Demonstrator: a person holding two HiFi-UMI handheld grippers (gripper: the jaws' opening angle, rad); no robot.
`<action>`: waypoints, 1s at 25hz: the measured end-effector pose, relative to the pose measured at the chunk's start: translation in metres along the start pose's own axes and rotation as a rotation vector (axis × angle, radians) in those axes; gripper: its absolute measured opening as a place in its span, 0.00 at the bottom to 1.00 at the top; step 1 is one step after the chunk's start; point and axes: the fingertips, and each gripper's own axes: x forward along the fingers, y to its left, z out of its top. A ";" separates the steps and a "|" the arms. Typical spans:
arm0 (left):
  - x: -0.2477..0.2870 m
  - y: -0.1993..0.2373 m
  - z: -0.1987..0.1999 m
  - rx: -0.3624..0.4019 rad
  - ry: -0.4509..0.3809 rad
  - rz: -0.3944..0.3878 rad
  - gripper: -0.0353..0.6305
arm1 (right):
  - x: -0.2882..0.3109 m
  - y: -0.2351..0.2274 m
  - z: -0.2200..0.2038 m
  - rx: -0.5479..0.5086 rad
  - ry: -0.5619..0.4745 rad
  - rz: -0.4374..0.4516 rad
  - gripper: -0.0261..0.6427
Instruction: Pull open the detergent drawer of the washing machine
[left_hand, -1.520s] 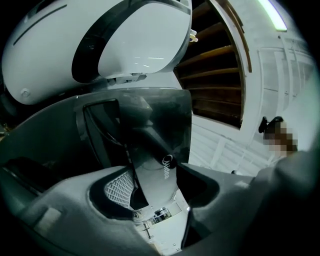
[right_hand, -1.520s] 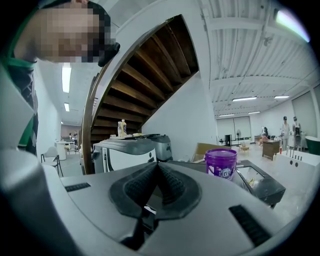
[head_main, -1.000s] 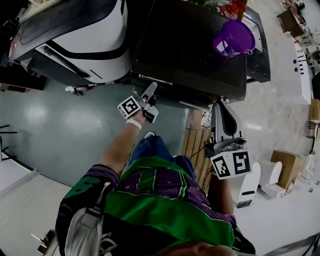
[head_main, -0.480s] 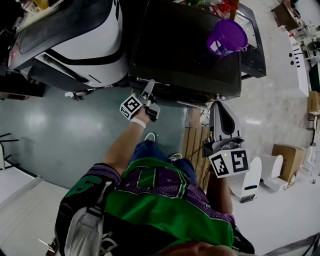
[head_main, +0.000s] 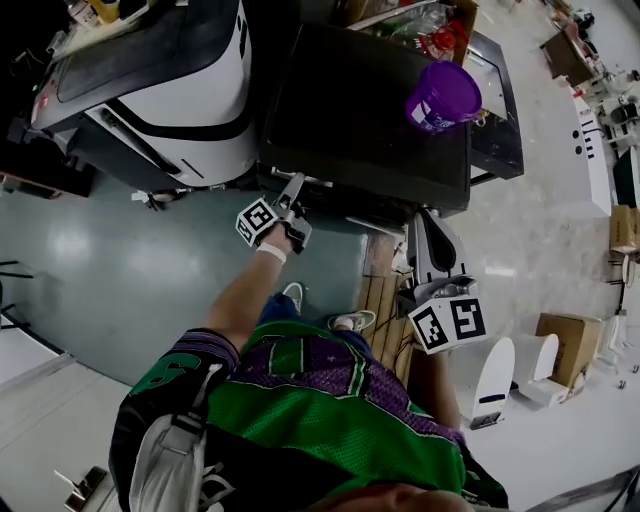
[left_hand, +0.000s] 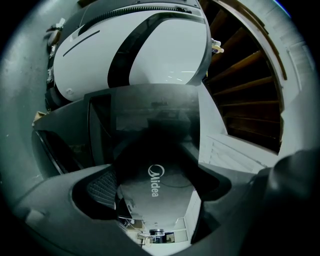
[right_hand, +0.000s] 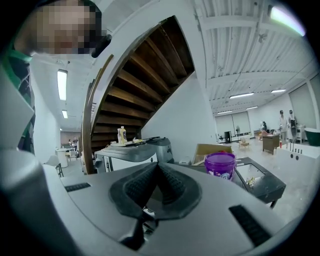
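"Where was the detergent drawer (left_hand: 165, 200)?"

"At the washing machine's (head_main: 370, 110) upper front, between your left gripper's (left_hand: 157, 166) spread jaws. Your right gripper (right_hand: 156, 187) sat pressed together, empty. You needed to clamp squarely, then pull straight."

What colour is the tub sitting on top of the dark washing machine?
Purple. The tub shows best in the head view.
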 end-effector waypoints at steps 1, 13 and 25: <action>0.000 -0.001 0.000 0.001 -0.005 -0.001 0.73 | -0.001 -0.001 0.003 -0.002 -0.003 0.012 0.04; -0.026 0.000 -0.013 0.000 0.014 -0.006 0.73 | -0.001 0.001 0.023 -0.014 -0.032 0.089 0.04; -0.044 0.000 -0.018 -0.006 0.039 0.016 0.73 | 0.000 0.021 0.027 -0.011 -0.037 0.153 0.04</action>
